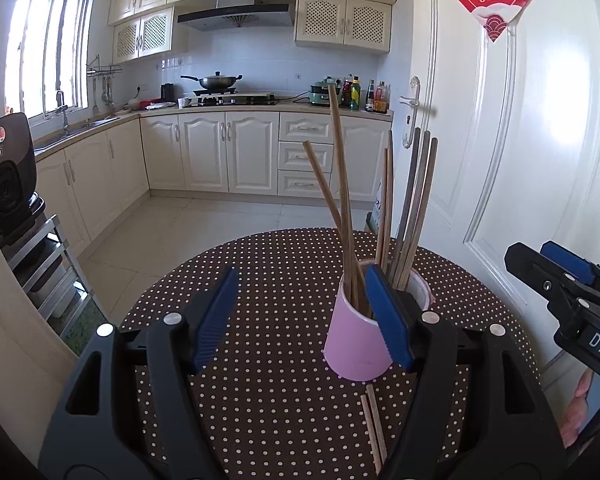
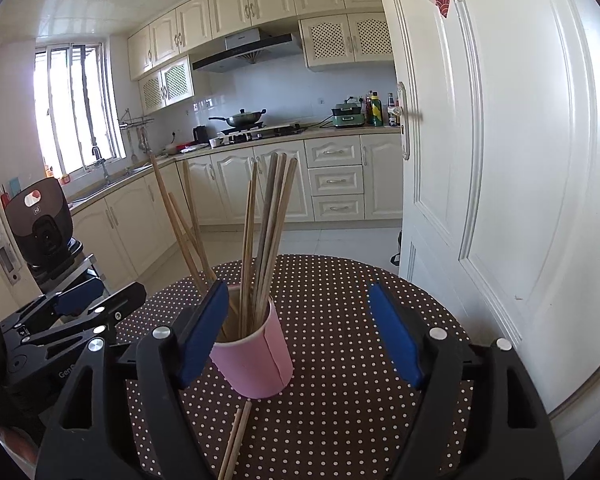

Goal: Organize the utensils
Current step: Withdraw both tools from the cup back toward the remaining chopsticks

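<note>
- Left wrist view: pink cup (image 1: 358, 344) stands upright on the polka-dot bench (image 1: 268, 400), already holding a bundle of chopsticks (image 1: 342, 184) that fan out above its rim.
- Two loose chopsticks (image 1: 374, 428) lie flat on the bench just in front of the cup, side by side, near ends running out of view under your claws. Right wrist view shows the same pair (image 2: 236, 436) touching or almost touching the cup's base.
- Handling, my read: the loose sticks are thin, light, stiff wood, smooth, and will roll or twist out of a pinch. Take them near the middle or the thicker end, pads across the shaft, both together if they stay parallel.
- Cup looks like paper with a sleeve: light, top-heavy with the sticks in it, easy to tip. Don't knock the rim.
- Left claw (image 1: 304, 316): jaws wide apart, nothing held. Its right pad overlaps the cup's near rim in the picture; contact can't be told.
- Right claw (image 2: 300, 332): jaws wide apart, nothing held. Its left pad sits in front of the cup's left side; contact can't be told here either.
- Your right claw also shows at the right of the cup in the left view, clear of it.
- Loose pair not yet picked up; that's what's left.
</note>
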`<state>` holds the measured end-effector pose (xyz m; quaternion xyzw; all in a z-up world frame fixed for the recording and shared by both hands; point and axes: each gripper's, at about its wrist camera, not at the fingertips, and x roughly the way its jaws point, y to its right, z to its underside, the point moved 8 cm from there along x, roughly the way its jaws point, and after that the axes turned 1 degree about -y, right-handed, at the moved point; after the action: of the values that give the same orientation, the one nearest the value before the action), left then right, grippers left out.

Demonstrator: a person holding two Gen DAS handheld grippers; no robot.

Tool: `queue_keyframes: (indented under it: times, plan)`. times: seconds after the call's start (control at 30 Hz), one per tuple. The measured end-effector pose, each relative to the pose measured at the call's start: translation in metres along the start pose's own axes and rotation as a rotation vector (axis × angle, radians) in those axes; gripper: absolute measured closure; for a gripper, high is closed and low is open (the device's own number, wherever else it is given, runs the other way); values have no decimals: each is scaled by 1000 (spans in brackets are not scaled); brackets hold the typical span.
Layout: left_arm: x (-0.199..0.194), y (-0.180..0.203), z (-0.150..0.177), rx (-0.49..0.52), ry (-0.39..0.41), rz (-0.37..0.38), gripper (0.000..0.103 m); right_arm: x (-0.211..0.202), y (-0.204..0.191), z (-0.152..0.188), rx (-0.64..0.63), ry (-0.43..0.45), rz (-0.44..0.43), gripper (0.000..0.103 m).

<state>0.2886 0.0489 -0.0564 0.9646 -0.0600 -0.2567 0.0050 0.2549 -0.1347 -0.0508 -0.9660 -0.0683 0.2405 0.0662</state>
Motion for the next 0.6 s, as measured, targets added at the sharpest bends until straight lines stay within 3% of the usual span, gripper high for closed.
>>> queue_keyframes:
  times: [0.33,0.47,0.6]
  plan:
    - [3,-7,28,-20,-75,-33,28,7,10,25,10,-64,16,25]
    - [3,-11,40,-20,-93,-56,19,9,14,37,21,-105,28,20]
    - [4,-10,49,-6,-125,-33,15,14,17,51,10,-156,53,18]
